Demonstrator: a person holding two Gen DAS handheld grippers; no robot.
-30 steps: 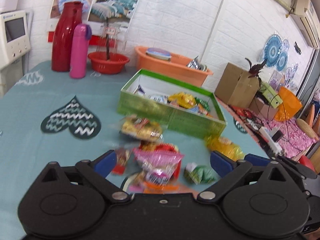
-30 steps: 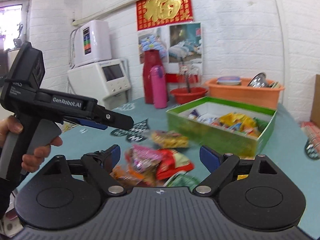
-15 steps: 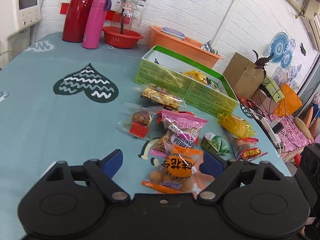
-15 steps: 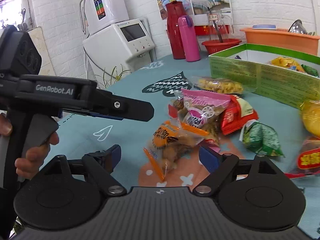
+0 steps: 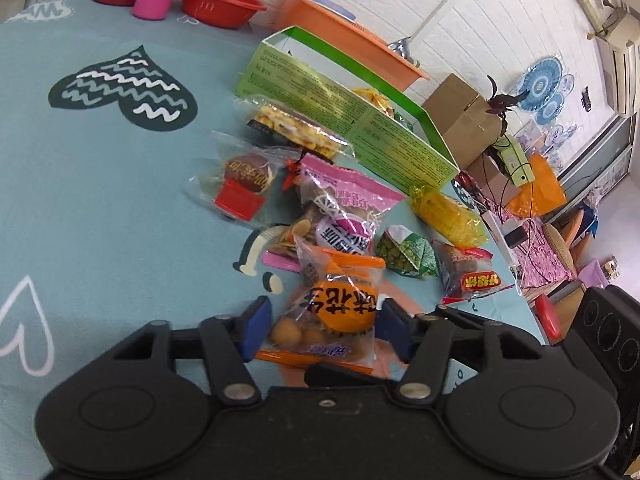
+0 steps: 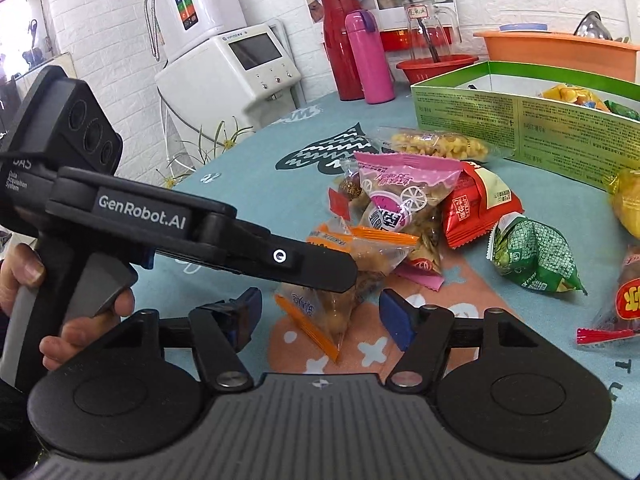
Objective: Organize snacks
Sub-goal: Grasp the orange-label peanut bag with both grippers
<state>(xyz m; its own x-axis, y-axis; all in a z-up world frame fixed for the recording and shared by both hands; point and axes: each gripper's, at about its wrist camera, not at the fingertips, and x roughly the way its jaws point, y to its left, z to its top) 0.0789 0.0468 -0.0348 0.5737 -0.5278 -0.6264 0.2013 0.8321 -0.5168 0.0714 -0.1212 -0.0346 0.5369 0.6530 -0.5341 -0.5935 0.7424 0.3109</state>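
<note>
Several snack packets lie in a heap on the teal tablecloth in front of a green box (image 5: 344, 120) that holds more snacks. My left gripper (image 5: 324, 330) is open, its blue pads on either side of an orange peanut packet (image 5: 336, 308) without squeezing it. In the right wrist view the left gripper (image 6: 316, 268) reaches over that same orange packet (image 6: 328, 312). My right gripper (image 6: 320, 316) is open and empty just behind it. A pink packet (image 6: 400, 196), a red packet (image 6: 476, 208) and a green packet (image 6: 532, 256) lie beyond.
A yellow packet (image 5: 448, 216) and a red-label packet (image 5: 468, 276) lie near the table's right edge. A red flask (image 6: 336, 40), pink bottle (image 6: 370, 56), red bowl (image 6: 436, 68) and orange basin (image 6: 560, 52) stand at the back. A white machine (image 6: 232, 68) stands beside the table.
Both grippers have dropped and moved forward to the snack heap. The left gripper's pads now flank the orange packet and have narrowed.
</note>
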